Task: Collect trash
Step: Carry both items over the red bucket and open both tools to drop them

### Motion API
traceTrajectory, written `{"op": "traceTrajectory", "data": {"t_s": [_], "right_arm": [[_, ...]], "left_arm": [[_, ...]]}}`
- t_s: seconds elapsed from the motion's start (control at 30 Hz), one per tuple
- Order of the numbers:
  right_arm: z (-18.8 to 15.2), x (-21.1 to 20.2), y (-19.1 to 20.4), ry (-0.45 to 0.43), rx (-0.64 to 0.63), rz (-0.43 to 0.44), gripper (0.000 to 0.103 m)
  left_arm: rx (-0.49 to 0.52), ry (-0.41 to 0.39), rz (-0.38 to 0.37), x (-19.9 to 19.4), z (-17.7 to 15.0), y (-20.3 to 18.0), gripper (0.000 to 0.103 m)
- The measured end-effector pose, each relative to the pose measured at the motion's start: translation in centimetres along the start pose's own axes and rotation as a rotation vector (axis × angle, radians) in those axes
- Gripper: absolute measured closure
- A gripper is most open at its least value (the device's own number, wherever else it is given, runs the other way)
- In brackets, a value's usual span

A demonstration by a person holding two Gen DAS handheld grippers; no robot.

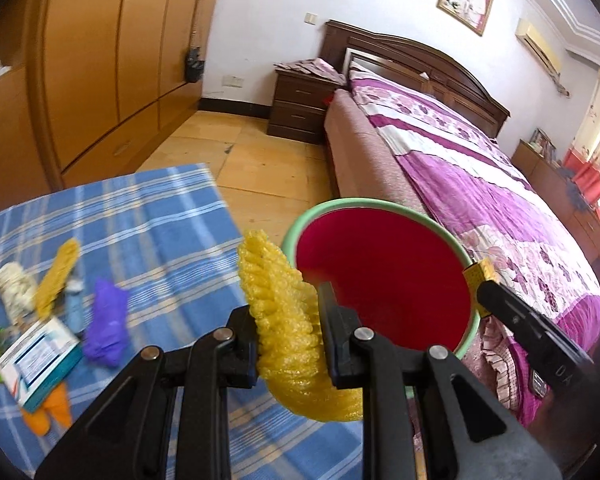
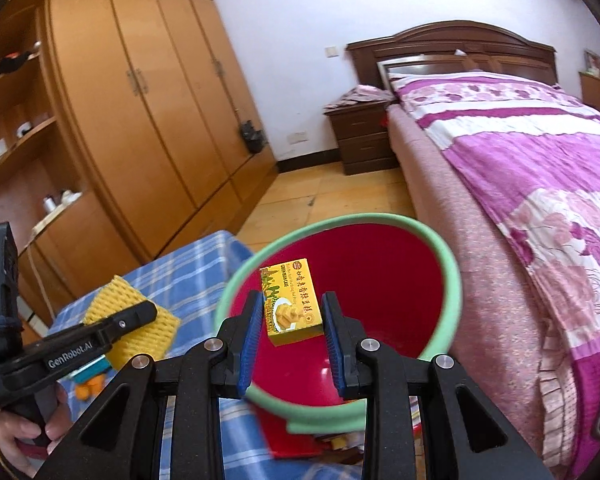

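My left gripper [image 1: 288, 312] is shut on a yellow foam net [image 1: 288, 320] and holds it just left of the red bin with a green rim [image 1: 364, 203]. In the right wrist view the net [image 2: 140, 332] sits in the left gripper [image 2: 150, 312] at the left. My right gripper [image 2: 290, 312] is open above the bin [image 2: 452, 264]. A yellow cake box [image 2: 292, 304] is between its blue pads [image 2: 249, 340], not touching them, over the bin's red inside. More trash lies on the blue plaid table [image 1: 160, 216]: a purple wrapper [image 1: 106, 328], a second yellow net [image 1: 58, 276], a white bottle [image 1: 14, 288], a medicine box [image 1: 40, 364].
A bed with a purple floral cover [image 1: 480, 176] runs along the right, close behind the bin. A dark nightstand [image 1: 300, 104] stands at the back. A wooden wardrobe [image 1: 112, 60] fills the left wall. Wooden floor [image 1: 260, 160] lies between table and bed.
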State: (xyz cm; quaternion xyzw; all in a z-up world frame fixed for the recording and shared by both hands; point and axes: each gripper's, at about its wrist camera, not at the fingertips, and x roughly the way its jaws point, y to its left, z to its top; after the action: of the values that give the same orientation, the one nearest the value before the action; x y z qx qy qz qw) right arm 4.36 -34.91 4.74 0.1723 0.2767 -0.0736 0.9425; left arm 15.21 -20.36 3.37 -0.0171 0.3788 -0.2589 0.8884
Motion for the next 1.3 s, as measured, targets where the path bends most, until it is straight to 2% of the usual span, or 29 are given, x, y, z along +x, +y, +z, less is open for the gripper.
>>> {"op": "traceTrajectory", "data": {"t_s": [0.53, 0.83, 1.0, 1.07, 1.1, 1.13, 1.23, 1.3], "right_arm": [[0.6, 2.3, -4.7, 0.043, 0.075, -0.061, 0.072], [0.8, 2.9, -6.0, 0.049, 0.094, -0.053, 0.071], [0.7, 2.9, -6.1, 0.043, 0.104, -0.046, 0.071], [0.5, 3.0, -6.0, 0.046, 0.105, -0.045, 0.064], [0.5, 3.1, -5.9, 0.048, 0.105, -0.044, 0.054], [0.4, 3.1, -5.8, 0.051, 0.106, -0.044, 0.049], [0.2, 3.1, -5.6, 0.052, 0.112, -0.037, 0.046], [0.2, 3.0, -5.4, 0.050, 0.112, -0.039, 0.038]], "left_arm": [[0.098, 0.029, 0.006, 5.0, 1.4, -4.2, 0.078], [0.095, 0.073, 0.010, 6.1, 0.9, -4.6, 0.058], [0.071, 0.102, 0.022, 6.1, 0.3, -3.9, 0.055], [0.073, 0.102, 0.032, 5.9, 0.0, -3.7, 0.050], [0.075, 0.101, 0.037, 5.8, -0.1, -3.6, 0.048], [0.076, 0.100, 0.040, 5.6, -0.2, -3.5, 0.047], [0.075, 0.095, 0.044, 5.0, -0.4, -3.2, 0.046], [0.069, 0.091, 0.047, 4.6, -0.5, -2.9, 0.046]]}}
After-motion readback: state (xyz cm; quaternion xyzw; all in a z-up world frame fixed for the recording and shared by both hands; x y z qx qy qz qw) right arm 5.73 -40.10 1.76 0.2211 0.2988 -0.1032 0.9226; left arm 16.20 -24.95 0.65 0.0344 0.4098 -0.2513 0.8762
